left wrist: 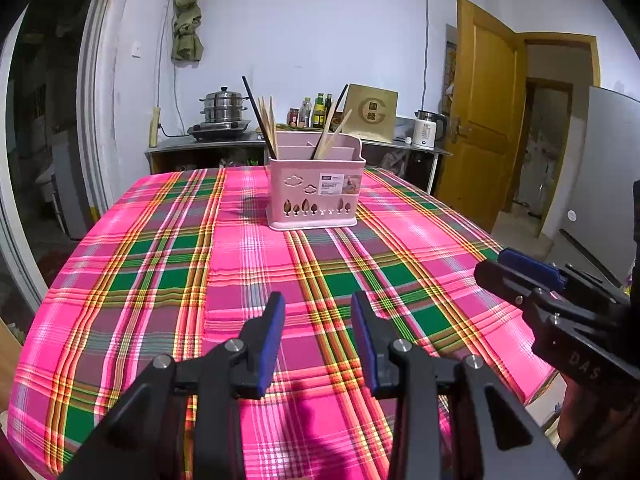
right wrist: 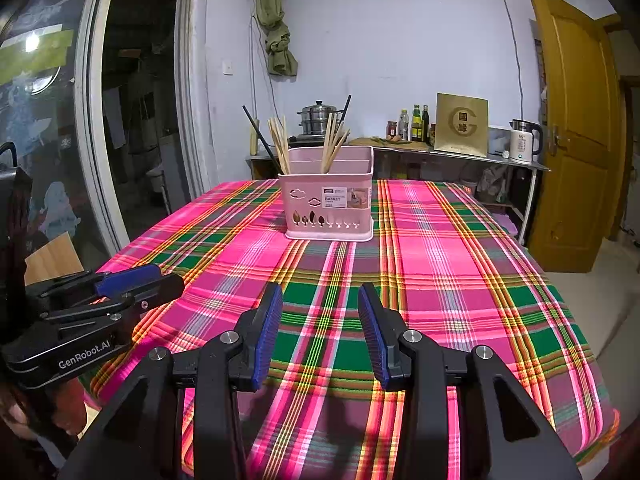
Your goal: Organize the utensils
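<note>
A pink utensil basket (left wrist: 315,188) (right wrist: 330,196) stands on the far middle of the plaid tablecloth (left wrist: 240,280) (right wrist: 440,280). It holds wooden chopsticks (left wrist: 269,120) (right wrist: 279,140) and a black one on its left, and more wooden chopsticks (left wrist: 332,132) (right wrist: 334,140) with another black one on its right. My left gripper (left wrist: 318,308) is open and empty over the near table. My right gripper (right wrist: 320,300) is open and empty beside it; it also shows at the right edge of the left wrist view (left wrist: 520,272). The left gripper shows at the left of the right wrist view (right wrist: 132,284).
A counter (left wrist: 224,144) along the back wall carries a steel steamer pot (left wrist: 224,110) (right wrist: 318,118), bottles (left wrist: 316,112) (right wrist: 416,124), a brown box (left wrist: 372,114) (right wrist: 462,124) and a white kettle (left wrist: 428,128) (right wrist: 524,146). A wooden door (left wrist: 484,112) (right wrist: 576,128) stands open on the right.
</note>
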Available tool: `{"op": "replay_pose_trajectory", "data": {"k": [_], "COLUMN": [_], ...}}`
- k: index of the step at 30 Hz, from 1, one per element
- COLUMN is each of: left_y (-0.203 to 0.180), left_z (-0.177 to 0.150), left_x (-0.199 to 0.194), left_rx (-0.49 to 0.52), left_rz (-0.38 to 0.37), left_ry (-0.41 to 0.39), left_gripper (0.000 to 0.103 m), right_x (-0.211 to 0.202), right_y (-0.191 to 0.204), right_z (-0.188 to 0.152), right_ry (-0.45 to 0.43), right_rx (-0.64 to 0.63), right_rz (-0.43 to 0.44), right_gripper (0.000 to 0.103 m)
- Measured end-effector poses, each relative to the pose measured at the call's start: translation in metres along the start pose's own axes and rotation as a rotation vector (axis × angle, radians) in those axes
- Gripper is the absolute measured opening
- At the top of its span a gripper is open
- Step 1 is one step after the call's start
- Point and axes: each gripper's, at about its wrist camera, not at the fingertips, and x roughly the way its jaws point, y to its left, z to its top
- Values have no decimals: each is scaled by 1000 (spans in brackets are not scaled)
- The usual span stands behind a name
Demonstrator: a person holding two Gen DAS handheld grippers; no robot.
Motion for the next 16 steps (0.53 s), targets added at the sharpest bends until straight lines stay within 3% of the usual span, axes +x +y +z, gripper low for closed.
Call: {"op": "replay_pose_trajectory", "data": {"k": [16], "left_y": [2], "left_z": [-3], "left_x": [3], "left_rx": [-5], "left_rz": [18], "left_ry": [8], "left_gripper": [36], "right_x": [0], "right_y": [1], "right_z": [-1], "right_ry": [0], "right_rx": [1], "right_rz": [6], "right_gripper": [40]}}
